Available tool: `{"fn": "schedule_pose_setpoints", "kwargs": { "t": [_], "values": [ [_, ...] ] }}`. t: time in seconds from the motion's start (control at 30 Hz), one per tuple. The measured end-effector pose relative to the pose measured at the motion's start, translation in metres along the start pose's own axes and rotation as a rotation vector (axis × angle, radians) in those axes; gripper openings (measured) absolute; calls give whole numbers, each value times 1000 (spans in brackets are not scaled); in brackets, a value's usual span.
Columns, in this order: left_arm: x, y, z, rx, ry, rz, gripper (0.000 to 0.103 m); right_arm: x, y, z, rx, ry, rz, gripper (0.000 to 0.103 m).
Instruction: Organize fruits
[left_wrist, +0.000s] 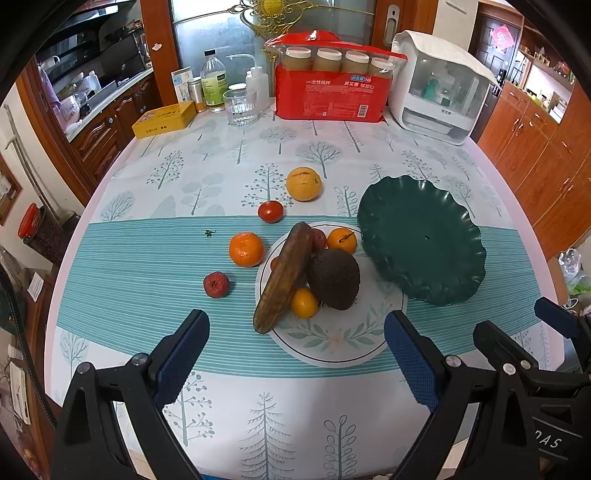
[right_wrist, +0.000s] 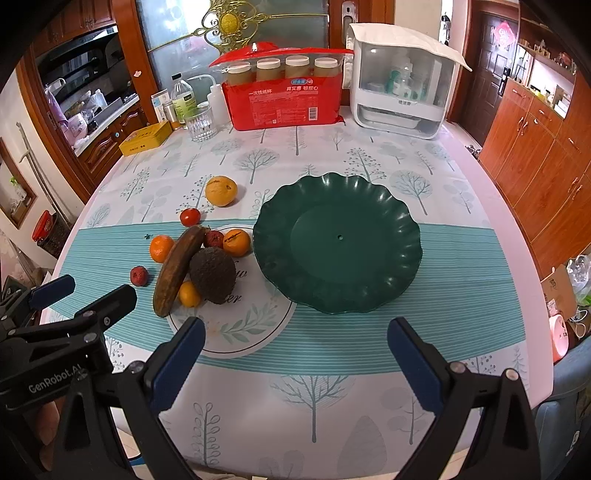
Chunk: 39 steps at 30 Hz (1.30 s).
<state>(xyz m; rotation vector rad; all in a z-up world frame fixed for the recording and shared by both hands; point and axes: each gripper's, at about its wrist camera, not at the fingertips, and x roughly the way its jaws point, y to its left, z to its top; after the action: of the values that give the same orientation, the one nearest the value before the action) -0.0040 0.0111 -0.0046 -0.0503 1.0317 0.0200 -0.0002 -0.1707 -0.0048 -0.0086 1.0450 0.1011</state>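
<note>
Fruit is piled mid-table: a brown overripe banana (left_wrist: 284, 277) leans on a dark avocado (left_wrist: 334, 278), with a small orange fruit (left_wrist: 303, 302) below and a tangerine (left_wrist: 342, 240) behind. Loose nearby lie another tangerine (left_wrist: 246, 249), a red tomato (left_wrist: 270, 211), a small red fruit (left_wrist: 216, 284) and a yellow citrus (left_wrist: 303, 183). An empty scalloped green plate (right_wrist: 338, 243) sits to the right. My left gripper (left_wrist: 295, 350) is open short of the pile. My right gripper (right_wrist: 295, 354) is open short of the green plate. Both hold nothing.
At the table's far edge stand a red pack of paper cups (left_wrist: 332, 88), a white appliance (left_wrist: 439, 88), a glass tumbler (left_wrist: 240, 105), bottles (left_wrist: 213, 81) and a yellow tin (left_wrist: 164, 119). Wooden cabinets (right_wrist: 543, 166) line the right side.
</note>
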Motion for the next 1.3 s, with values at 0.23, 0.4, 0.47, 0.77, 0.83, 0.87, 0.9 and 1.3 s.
{"fn": "schedule_pose_setpoints", "kwargs": {
  "t": [0.23, 0.4, 0.47, 0.77, 0.83, 0.87, 0.9, 1.3],
  "values": [
    [0, 0, 0, -1, 1, -1, 95, 0, -2, 2, 0, 3, 1, 99],
    [0, -1, 1, -1, 0, 0, 95, 0, 0, 1, 2, 4, 1, 99],
    [0, 0, 0, -1, 0, -2, 95, -1, -2, 3, 1, 4, 1, 99],
    [-1, 13, -7, 9, -10, -12, 95, -7, 1, 0, 23, -9, -12, 99],
    [-4, 14, -4, 17, -18, -17, 95, -8, 4, 1, 30, -13, -19, 99],
    [-5, 15, -2, 21, -22, -20, 95, -11, 5, 3, 34, -16, -24, 99],
    [-6, 15, 0, 24, -26, -24, 95, -12, 6, 4, 38, -18, -29, 99],
    [-9, 50, 22, 57, -34, -35, 95, -18, 38, 16, 73, -27, -57, 99]
  ]
}}
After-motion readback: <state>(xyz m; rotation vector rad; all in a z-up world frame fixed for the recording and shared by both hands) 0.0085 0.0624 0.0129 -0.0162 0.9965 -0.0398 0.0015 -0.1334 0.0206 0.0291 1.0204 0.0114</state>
